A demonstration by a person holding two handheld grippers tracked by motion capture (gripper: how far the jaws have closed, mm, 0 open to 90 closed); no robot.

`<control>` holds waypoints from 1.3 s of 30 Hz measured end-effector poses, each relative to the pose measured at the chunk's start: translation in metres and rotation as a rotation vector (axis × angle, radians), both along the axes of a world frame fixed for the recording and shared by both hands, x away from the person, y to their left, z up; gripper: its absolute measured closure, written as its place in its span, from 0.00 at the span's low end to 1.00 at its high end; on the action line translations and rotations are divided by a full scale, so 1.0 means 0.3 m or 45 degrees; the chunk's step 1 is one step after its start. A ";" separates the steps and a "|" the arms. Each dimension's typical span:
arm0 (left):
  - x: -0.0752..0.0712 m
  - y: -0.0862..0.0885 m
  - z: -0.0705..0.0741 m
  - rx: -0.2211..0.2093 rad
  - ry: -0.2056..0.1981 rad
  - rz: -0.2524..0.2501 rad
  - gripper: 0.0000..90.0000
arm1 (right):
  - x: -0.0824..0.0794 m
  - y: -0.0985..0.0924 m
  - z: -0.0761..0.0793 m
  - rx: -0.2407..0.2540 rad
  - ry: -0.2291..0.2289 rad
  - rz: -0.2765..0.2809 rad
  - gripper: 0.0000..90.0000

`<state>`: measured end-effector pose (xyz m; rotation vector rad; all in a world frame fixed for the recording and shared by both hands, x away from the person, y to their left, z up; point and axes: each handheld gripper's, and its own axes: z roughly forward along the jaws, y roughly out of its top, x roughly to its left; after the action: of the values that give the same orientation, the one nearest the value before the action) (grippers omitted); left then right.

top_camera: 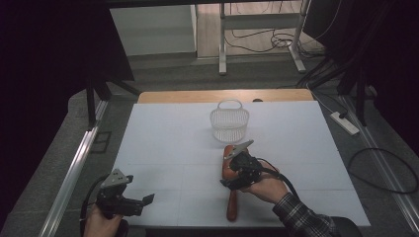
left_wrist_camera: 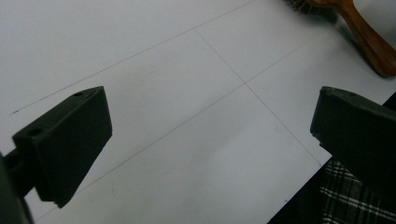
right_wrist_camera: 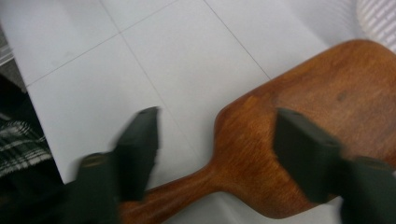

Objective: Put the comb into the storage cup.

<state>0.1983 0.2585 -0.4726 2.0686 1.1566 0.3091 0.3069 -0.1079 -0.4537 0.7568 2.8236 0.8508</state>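
A wooden hairbrush [top_camera: 231, 202] lies on the white table [top_camera: 163, 148], handle toward the front edge. My right gripper [top_camera: 229, 178] hovers over the head of the brush and hides part of it. In the right gripper view the gripper [right_wrist_camera: 217, 116] is open: one jaw is over the bare table, the other over the brown back of the brush [right_wrist_camera: 327, 79]. Near the front left corner, my left gripper [top_camera: 141, 202] is held wide open [left_wrist_camera: 210, 121] above bare table, with the brush handle [left_wrist_camera: 369, 39] far off.
A white mesh basket [top_camera: 230, 123] with a loop handle stands upright behind the brush, and its rim [right_wrist_camera: 379, 14] shows in the right gripper view. A plaid sleeve [top_camera: 301, 217] comes in at the front right. The table's front edge runs close to both hands.
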 end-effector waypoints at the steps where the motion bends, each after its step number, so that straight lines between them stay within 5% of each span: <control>1: 0.000 0.000 0.000 0.000 0.000 0.000 0.00 | 0.002 0.000 0.001 0.000 0.002 0.002 0.56; 10: 0.000 0.000 0.000 0.000 0.000 -0.001 0.00 | 0.013 0.010 0.000 0.023 0.050 0.065 0.99; 20: -0.001 0.000 0.000 0.003 -0.002 -0.002 0.00 | 0.004 0.026 -0.044 -0.062 0.030 0.097 0.99; 39: -0.002 -0.003 0.000 0.010 -0.005 -0.004 0.00 | -0.010 0.037 -0.134 -0.154 0.086 0.132 0.99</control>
<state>0.1976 0.2577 -0.4725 2.0761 1.1512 0.3163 0.3039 -0.0967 -0.4938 0.6396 2.9643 0.6714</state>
